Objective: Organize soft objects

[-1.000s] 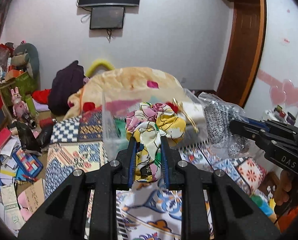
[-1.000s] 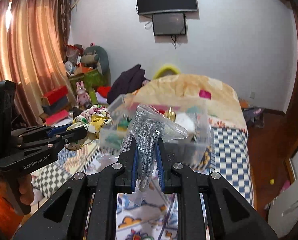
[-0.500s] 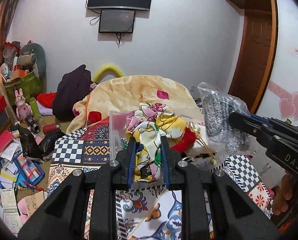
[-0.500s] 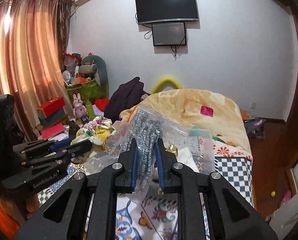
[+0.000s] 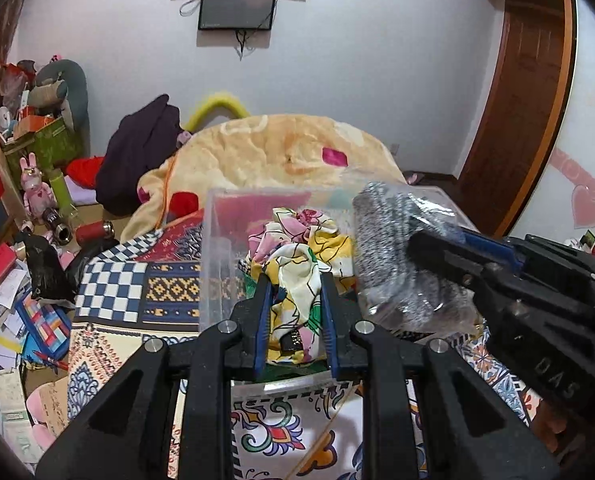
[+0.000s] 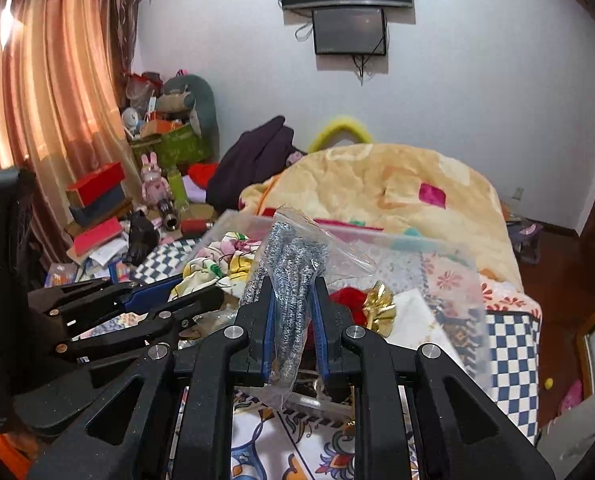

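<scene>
My left gripper is shut on a floral yellow, pink and white cloth and holds it over the open clear plastic box on the bed. My right gripper is shut on a clear bag of grey-and-white knit fabric, held over the same box. In the left wrist view the right gripper reaches in from the right with the bag. In the right wrist view the left gripper shows at the left with the cloth. A red item and gold ribbon lie in the box.
The box stands on a patterned bedspread with a peach blanket behind it. A dark garment lies at the bed's far left. Floor clutter, boxes and toys fill the left side. A wooden door frame is at right.
Both grippers have come closer to the clear box and lowered over it. The cloth and the bag stay gripped.
</scene>
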`<state>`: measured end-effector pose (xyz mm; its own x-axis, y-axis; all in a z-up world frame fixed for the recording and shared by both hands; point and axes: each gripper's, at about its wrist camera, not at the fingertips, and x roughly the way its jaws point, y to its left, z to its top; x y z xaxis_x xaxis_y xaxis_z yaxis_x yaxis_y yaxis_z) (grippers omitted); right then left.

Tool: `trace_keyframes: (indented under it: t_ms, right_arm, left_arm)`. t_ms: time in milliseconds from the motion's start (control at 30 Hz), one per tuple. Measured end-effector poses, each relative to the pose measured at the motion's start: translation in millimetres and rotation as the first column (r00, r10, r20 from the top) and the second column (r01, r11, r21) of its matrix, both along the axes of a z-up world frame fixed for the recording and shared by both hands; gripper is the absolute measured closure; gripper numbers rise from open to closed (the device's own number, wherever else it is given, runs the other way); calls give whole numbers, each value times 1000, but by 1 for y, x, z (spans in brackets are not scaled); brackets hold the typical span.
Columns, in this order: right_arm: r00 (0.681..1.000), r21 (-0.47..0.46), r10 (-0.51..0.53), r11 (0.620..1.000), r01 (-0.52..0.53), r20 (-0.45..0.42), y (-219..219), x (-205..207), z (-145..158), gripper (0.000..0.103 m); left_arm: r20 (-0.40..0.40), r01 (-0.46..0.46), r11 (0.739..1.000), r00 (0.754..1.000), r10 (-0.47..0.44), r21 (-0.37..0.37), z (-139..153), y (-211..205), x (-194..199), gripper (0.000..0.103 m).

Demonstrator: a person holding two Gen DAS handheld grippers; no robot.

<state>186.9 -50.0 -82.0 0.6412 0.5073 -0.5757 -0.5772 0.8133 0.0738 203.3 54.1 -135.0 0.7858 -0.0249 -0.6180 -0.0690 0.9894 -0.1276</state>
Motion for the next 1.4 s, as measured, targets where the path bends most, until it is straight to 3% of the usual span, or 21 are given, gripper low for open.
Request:
trace_keyframes:
  t_ms: [167, 233, 367, 533, 933, 1167, 1400]
  right_arm:
    - [1000, -38, -14, 999, 13, -24, 1, 8, -12, 86]
    - [1000, -62, -20, 998, 19, -20, 2, 7, -15, 85]
    - [999, -85, -36, 996, 35, -11, -1, 7, -13, 74]
    - [999, -39, -46, 998, 45, -9, -15, 4, -1, 55]
    - [994, 47, -36, 998, 32, 104, -48, -38, 49, 54]
    - [981, 125, -43, 992, 20, 187, -69, -73, 84, 53]
    - [960, 176, -53, 984, 4, 273, -81, -105, 107, 42]
  left_arm:
    - [-40, 3, 1000, 999, -3, -6, -11, -1, 9, 80]
    - [-48, 4, 1000, 999, -4, -8, -13, -1, 10, 74]
    - [-53, -11, 1000, 999, 11, -17, -11, 2, 7, 63]
    - [-34, -2, 998, 999, 0, -66, -4, 11, -3, 55]
    - [149, 37, 999, 988, -37, 2, 61, -7, -63, 54]
    - [292, 42, 999, 955, -50, 32, 107, -18, -109, 46]
    - [400, 37, 996, 914, -64, 75, 140, -31, -151, 34]
